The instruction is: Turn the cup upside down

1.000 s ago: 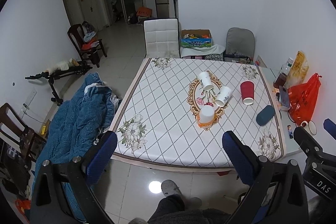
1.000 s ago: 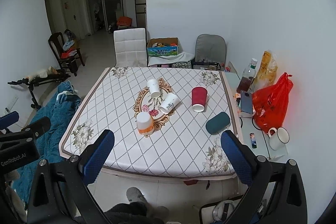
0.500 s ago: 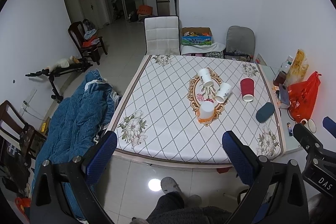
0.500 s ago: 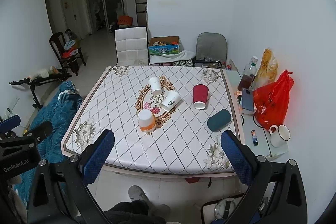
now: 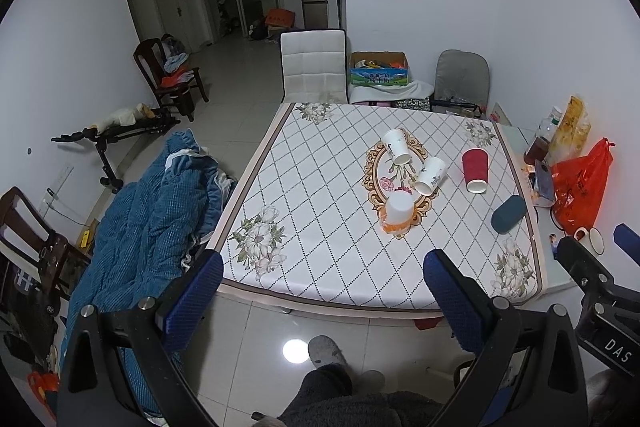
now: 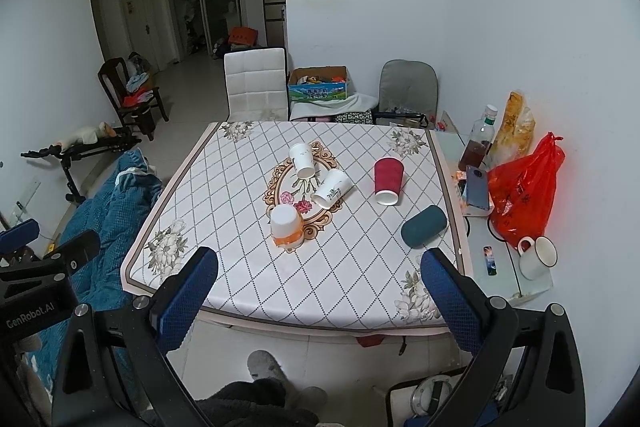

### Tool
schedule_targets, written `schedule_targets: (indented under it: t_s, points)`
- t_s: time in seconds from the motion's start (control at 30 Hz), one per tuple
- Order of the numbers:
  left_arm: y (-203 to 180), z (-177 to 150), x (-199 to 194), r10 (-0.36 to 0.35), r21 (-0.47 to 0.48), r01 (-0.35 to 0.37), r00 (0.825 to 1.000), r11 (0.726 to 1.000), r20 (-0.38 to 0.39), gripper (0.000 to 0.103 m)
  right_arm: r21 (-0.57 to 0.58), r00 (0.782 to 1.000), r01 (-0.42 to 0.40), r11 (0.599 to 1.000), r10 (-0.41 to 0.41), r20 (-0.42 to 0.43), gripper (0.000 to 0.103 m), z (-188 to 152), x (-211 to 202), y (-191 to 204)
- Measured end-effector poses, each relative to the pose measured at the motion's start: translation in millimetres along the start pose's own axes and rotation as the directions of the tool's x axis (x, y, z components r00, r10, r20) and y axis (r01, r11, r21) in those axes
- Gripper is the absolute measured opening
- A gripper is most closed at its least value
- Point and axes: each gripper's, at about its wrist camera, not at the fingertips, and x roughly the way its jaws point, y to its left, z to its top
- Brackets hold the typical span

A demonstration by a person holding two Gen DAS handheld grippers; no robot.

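Note:
Several cups are on the patterned table (image 5: 320, 187) (image 6: 240, 187). Two white paper cups (image 5: 396, 146) (image 5: 430, 175) lie on their sides near the middle; they show in the right wrist view too (image 6: 302, 159) (image 6: 331, 188). A red cup (image 5: 475, 170) (image 6: 388, 180) lies tilted on its side. A white cup with an orange band (image 5: 397, 212) (image 6: 285, 225) stands upside down. A dark teal cup (image 5: 508, 213) (image 6: 423, 231) lies on its side. My left gripper (image 5: 322, 291) and right gripper (image 6: 318, 287) are open and empty, held back from the table's near edge.
A side ledge at the right holds a red bag (image 6: 524, 195), a bottle (image 6: 478, 143), a phone (image 6: 477, 187) and a white mug (image 6: 538, 259). A blue quilt (image 5: 140, 227) lies left of the table. Chairs (image 5: 314, 67) stand behind it.
Both grippers have pulled back slightly and risen; the table looks a little farther away. Nothing on the table has moved.

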Motion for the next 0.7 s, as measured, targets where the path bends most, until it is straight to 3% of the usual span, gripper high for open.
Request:
schedule_targets:
  t_s: [0.7]
  points:
    - [6.9, -0.3, 0.1, -0.002, -0.004, 0.002, 1.0, 1.0, -0.011, 0.102, 0.016, 1.0, -0.014, 1.0, 0.014, -0.012, 0.103, -1.5, 3.9, 10.7]
